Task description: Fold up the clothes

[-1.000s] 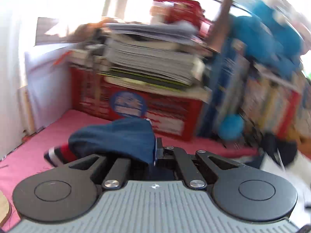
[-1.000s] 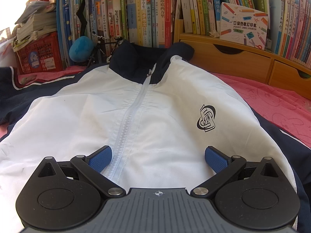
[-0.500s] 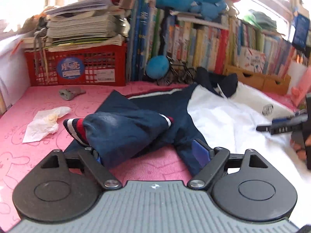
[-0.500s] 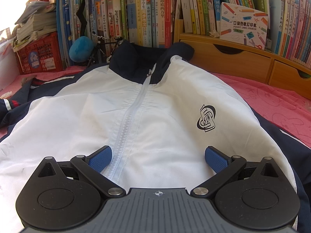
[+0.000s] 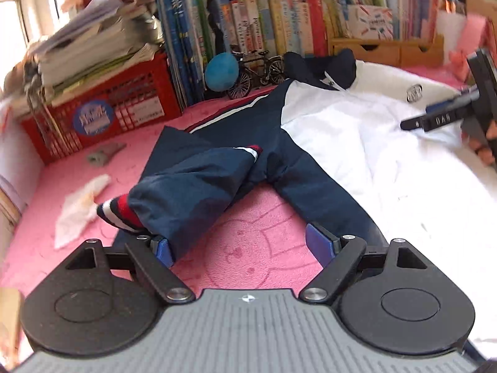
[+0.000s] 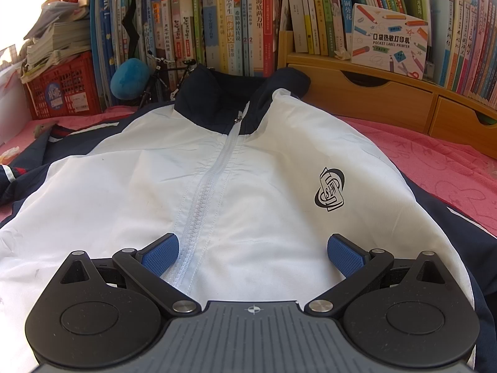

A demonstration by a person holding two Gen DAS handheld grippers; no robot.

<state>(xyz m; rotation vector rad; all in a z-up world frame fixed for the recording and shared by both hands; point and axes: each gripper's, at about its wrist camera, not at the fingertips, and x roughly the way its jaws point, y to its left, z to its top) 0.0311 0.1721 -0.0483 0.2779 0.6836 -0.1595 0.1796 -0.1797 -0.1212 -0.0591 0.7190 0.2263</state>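
Left gripper jaws wide, just opened, nothing pinched; sleeve beside left pad. Right gripper spread over jacket zipper.

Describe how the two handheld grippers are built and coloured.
Both match. The left gripper and right gripper have a ribbed grey body with a small crosshair mark, two round black discs, black link arms on silver pivots, and blue textured pads.

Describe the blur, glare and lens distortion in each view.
Left wrist view: motion-smeared paper stack on the red crate, blown-out window at the left edge, fisheye bending the bookshelf. Right wrist view: sharp throughout, jacket logo and book titles crisp, overexposed upper corners, drawers curved by the lens.
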